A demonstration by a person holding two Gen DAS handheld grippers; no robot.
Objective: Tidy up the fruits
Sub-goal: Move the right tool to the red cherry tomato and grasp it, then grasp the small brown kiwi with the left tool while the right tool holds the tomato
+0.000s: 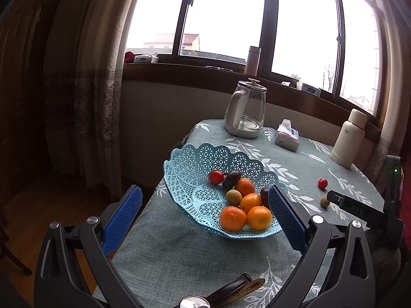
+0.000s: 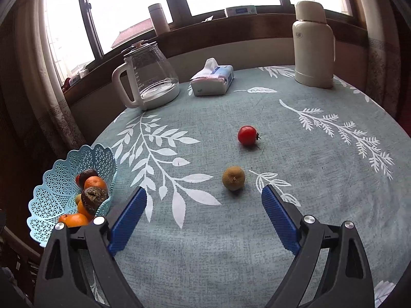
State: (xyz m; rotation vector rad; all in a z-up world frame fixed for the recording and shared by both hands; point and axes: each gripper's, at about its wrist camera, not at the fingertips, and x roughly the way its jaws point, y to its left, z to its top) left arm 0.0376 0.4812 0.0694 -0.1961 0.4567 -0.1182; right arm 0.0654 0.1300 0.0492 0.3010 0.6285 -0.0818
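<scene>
Your right claw (image 2: 204, 197) is spread wide, empty, just short of the small brownish-yellow round fruit (image 2: 233, 181) on the table (image 2: 308, 179); your left claw (image 1: 205, 200) gapes before the pale-blue lattice plastic basket (image 1: 195, 169).

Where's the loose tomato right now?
In the right wrist view the tomato lies on the tablecloth, just beyond the yellowish fruit, outside the basket.

left wrist: looks down from the bench's left edge toward the window, basket (image 1: 203, 179) near | right wrist: low over mid-bench, same heading, tomato (image 2: 247, 135) close ahead | shared: basket, tomato, kettle (image 1: 245, 110), window
</scene>
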